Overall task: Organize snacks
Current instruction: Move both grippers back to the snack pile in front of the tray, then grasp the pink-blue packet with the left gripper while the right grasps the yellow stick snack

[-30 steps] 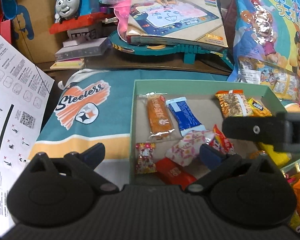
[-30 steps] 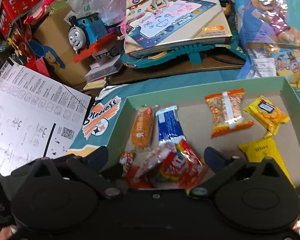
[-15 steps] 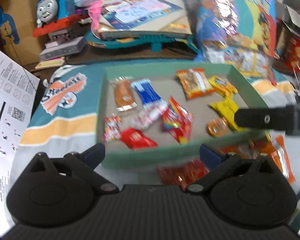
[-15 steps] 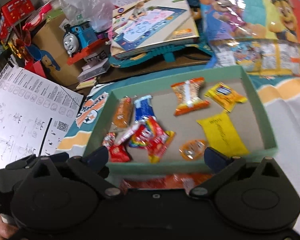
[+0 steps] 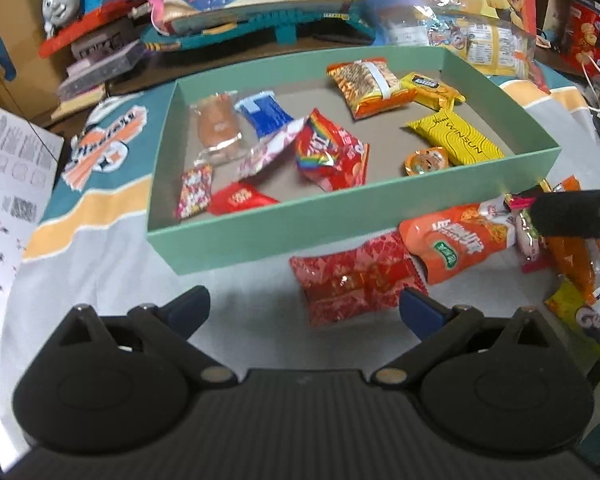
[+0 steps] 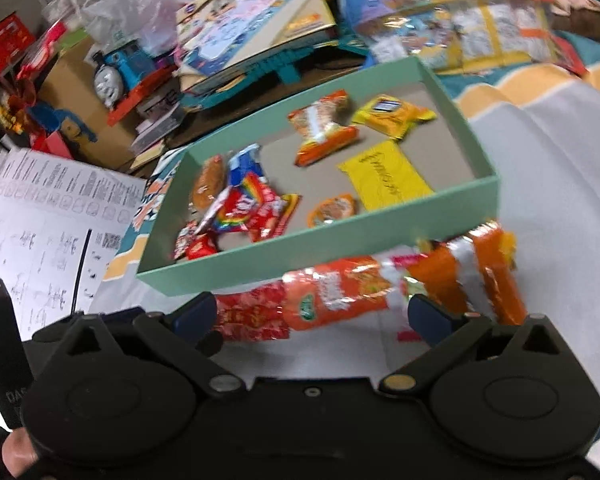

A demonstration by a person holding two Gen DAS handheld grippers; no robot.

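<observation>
Green box (image 5: 260, 240) of snacks, purple-lettered yellow packet (image 5: 584, 316) — left view only

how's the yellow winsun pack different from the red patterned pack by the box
The yellow Winsun pack lies inside the green box; the red patterned pack lies outside, on the cloth before its front wall. The yellow one looks slimmer, the red one broader and crinkly. Both lie flat, untouched by either tool.
</observation>
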